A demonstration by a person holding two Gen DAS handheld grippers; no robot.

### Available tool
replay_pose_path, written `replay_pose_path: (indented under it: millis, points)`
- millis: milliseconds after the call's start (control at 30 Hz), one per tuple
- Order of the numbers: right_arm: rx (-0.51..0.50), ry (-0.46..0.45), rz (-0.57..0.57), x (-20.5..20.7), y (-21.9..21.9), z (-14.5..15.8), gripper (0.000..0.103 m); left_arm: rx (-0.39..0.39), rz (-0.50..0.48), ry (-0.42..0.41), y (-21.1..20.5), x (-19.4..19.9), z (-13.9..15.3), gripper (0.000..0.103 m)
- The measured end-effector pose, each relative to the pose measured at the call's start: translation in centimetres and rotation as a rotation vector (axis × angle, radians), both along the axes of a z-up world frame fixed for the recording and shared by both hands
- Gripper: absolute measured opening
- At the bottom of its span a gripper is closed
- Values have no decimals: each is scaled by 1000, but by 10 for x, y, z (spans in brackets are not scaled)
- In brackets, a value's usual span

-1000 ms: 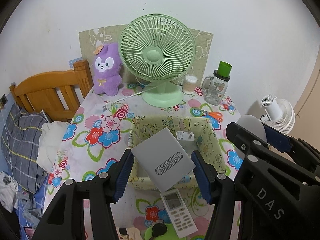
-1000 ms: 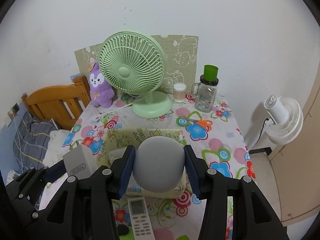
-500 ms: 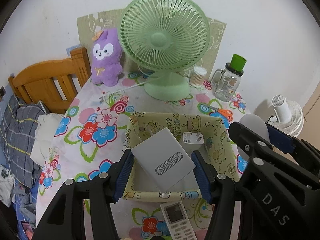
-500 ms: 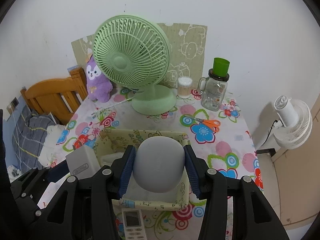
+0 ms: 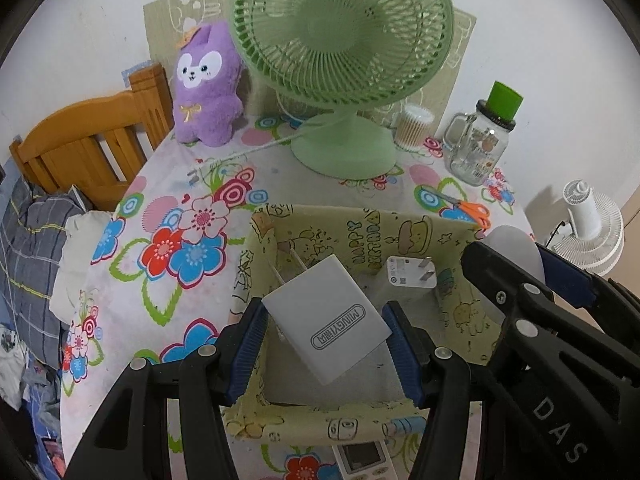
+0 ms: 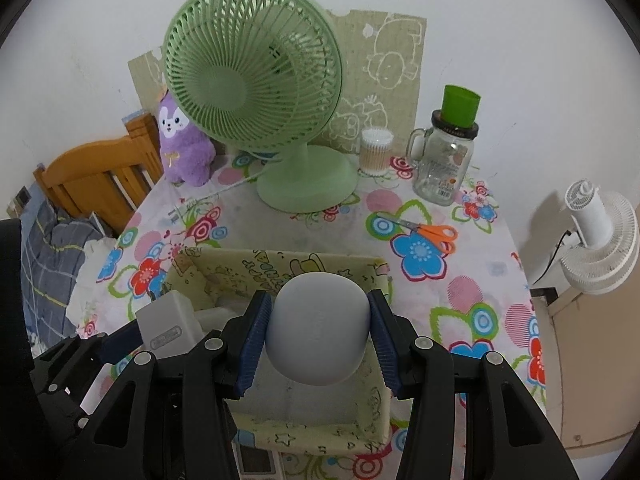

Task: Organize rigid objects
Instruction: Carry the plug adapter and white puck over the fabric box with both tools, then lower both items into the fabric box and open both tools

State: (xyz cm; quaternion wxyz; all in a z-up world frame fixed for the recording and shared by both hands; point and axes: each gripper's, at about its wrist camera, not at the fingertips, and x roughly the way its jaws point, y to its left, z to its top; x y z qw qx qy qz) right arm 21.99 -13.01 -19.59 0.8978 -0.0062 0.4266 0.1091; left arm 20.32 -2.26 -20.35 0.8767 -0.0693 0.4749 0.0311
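The box (image 5: 352,236) sits right under both my grippers, its open top below their tips. My right gripper (image 6: 318,338) clasps the grey dome (image 6: 318,336); my left gripper (image 5: 326,340) pinches the white pack (image 5: 326,316), tilted, above the box's left half. A charger (image 5: 410,276) lies ahead of it inside. I'd lower each straight down, clear of the walls and charger, then let go.

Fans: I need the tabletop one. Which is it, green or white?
The green round-grilled desk fan, standing on the flowered tablecloth; the white fan sits off the table.
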Motion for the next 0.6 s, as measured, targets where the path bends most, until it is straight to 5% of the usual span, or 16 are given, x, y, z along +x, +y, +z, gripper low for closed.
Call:
replay_pose_path:
  millis: [300, 600]
  points:
    - [-4, 49, -10, 12, 3, -21, 52, 19, -36, 17, -6, 8, -17, 61]
    - [-7, 85, -36, 18, 1, -35, 53, -23, -59, 35, -2, 16, -27, 80]
